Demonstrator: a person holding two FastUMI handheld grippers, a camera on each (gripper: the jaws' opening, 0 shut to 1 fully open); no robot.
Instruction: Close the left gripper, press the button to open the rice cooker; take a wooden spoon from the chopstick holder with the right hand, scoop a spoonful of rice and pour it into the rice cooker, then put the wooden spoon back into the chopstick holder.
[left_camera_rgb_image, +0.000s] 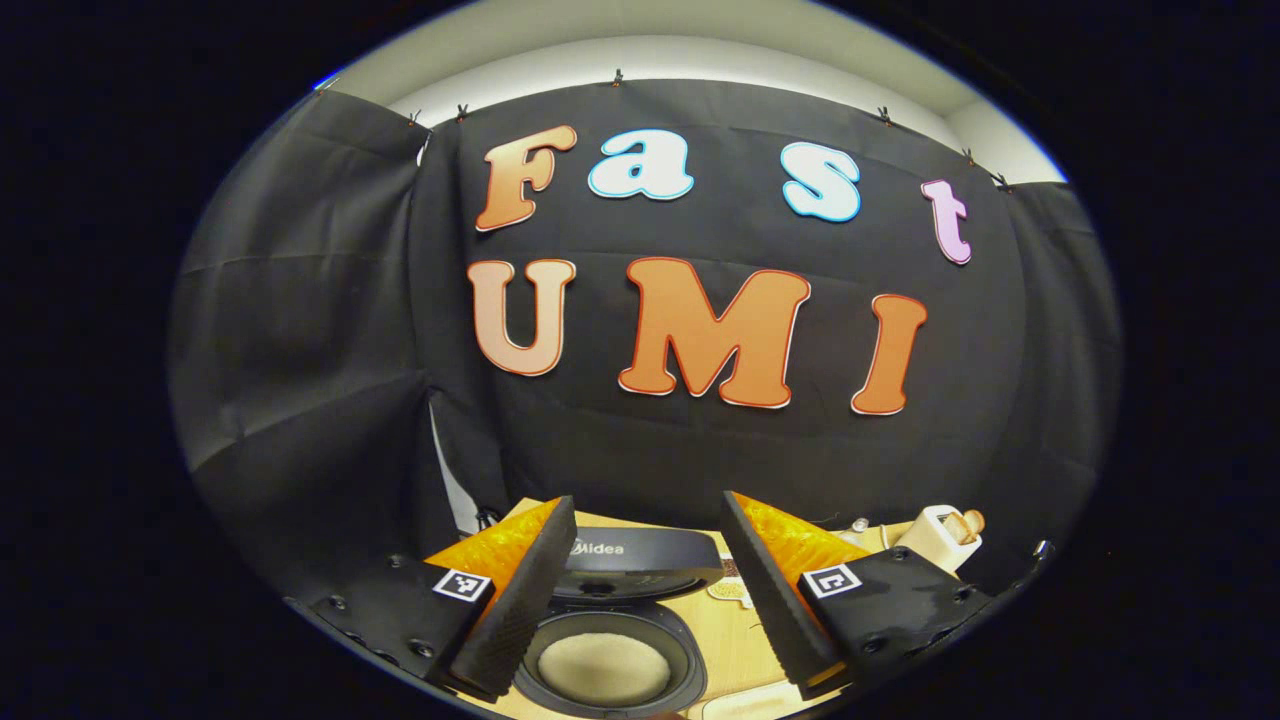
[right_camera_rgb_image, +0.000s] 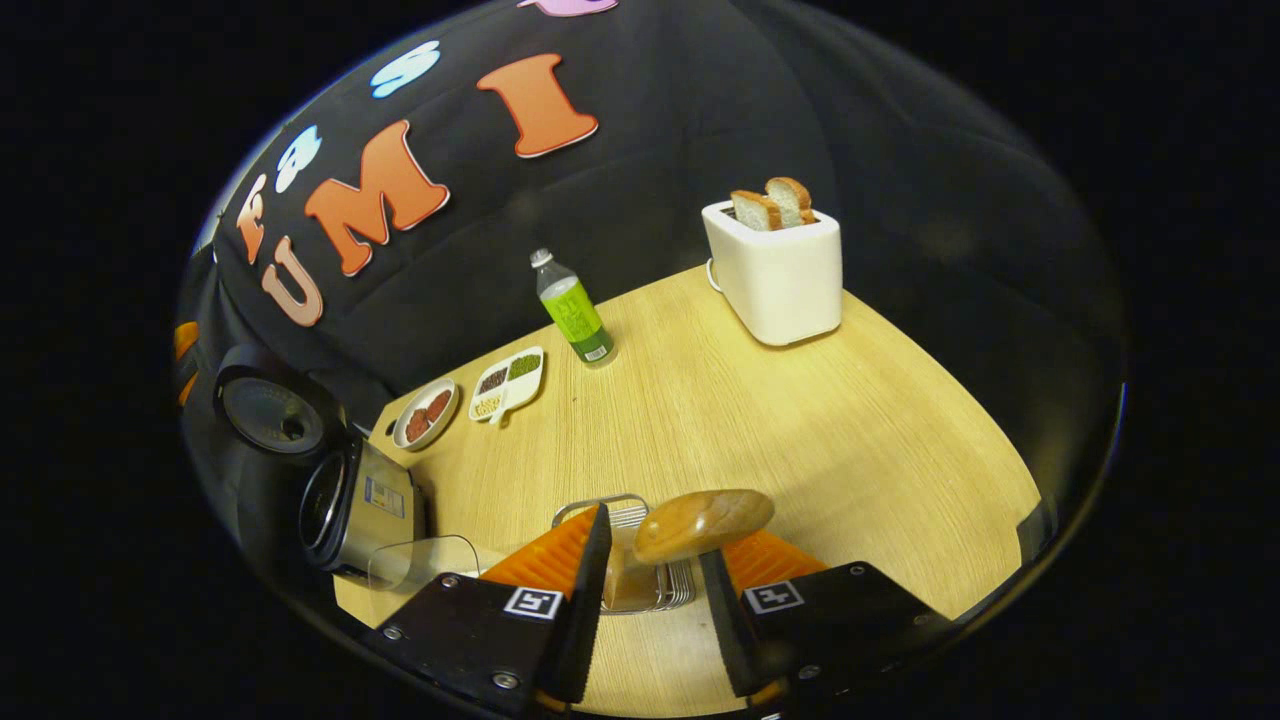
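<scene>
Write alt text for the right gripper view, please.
The right gripper has its jaws either side of a wooden spoon, bowl upward, over a wire chopstick holder on a wooden table. Behind stand a toaster with bread and a green bottle; the open rice cooker is at left.

Right gripper jaws parted around the wooden spoon, standing in the wire chopstick holder. Rice cooker lies at far left, lid raised.
</scene>
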